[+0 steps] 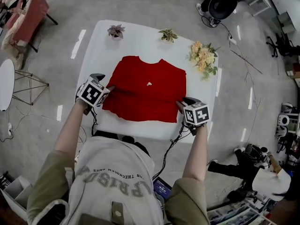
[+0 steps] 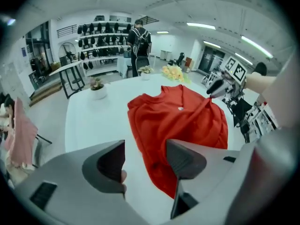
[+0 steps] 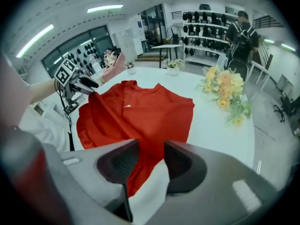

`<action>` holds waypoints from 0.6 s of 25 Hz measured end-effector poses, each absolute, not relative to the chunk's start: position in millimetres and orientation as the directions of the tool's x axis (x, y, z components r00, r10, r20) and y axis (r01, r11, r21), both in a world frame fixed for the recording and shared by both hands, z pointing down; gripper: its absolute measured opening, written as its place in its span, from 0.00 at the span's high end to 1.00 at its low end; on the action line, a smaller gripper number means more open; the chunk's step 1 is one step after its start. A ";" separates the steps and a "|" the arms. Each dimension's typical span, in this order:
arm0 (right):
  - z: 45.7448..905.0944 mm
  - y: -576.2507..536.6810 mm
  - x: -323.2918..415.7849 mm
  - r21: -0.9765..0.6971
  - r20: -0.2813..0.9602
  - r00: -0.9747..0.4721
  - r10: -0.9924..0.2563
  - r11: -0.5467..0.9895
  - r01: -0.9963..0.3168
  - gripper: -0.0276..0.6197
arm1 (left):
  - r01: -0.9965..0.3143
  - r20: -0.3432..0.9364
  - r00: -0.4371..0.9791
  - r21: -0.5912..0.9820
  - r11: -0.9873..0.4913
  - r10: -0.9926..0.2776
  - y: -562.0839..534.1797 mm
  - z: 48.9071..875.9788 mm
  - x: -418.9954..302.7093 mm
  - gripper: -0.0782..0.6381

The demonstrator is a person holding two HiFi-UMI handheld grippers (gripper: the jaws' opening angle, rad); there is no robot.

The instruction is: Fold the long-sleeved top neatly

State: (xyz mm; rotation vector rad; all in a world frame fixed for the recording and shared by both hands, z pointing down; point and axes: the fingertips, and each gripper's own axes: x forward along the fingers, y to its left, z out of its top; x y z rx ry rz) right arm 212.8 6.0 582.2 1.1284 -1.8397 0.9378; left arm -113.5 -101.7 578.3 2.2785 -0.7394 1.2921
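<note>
A red long-sleeved top (image 1: 145, 95) lies spread on the white table (image 1: 136, 41), collar at the far side, its sleeves folded in over the body. My left gripper (image 1: 108, 89) is at the top's left edge, my right gripper (image 1: 180, 105) at its lower right edge. In the left gripper view the jaws (image 2: 145, 161) stand apart over bare table, with the top's hem (image 2: 164, 172) beside the right jaw. In the right gripper view the jaws (image 3: 152, 161) are parted with red cloth (image 3: 136, 116) showing in the gap, not pinched.
Two small potted plants (image 1: 116, 31) (image 1: 168, 34) and a yellow flower bouquet (image 1: 204, 56) stand along the table's far edge. A pink-draped chair (image 1: 30, 13) and a round side table (image 1: 5, 83) are at left. A person (image 2: 139, 43) stands beyond the table.
</note>
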 end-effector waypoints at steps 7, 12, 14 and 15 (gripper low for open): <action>563.4 22.8 193.9 -0.301 0.781 -0.439 -0.444 0.349 -0.888 0.56 | -0.714 0.722 0.594 0.272 -0.645 -0.354 -98.8 537.9 -143.7 0.51; 585.2 8.9 185.6 -0.260 0.774 -0.422 -0.473 0.369 -0.892 0.56 | -0.610 0.744 0.633 0.308 -0.730 -0.215 -59.3 553.8 -130.9 0.51; 589.1 4.6 181.3 -0.276 0.770 -0.445 -0.458 0.390 -0.879 0.61 | -0.535 0.811 0.569 0.239 -0.810 -0.136 -41.1 577.1 -120.5 0.51; 589.3 3.0 180.5 -0.278 0.771 -0.450 -0.452 0.397 -0.875 0.71 | -0.507 0.840 0.528 0.190 -0.841 -0.128 -37.4 586.5 -117.8 0.51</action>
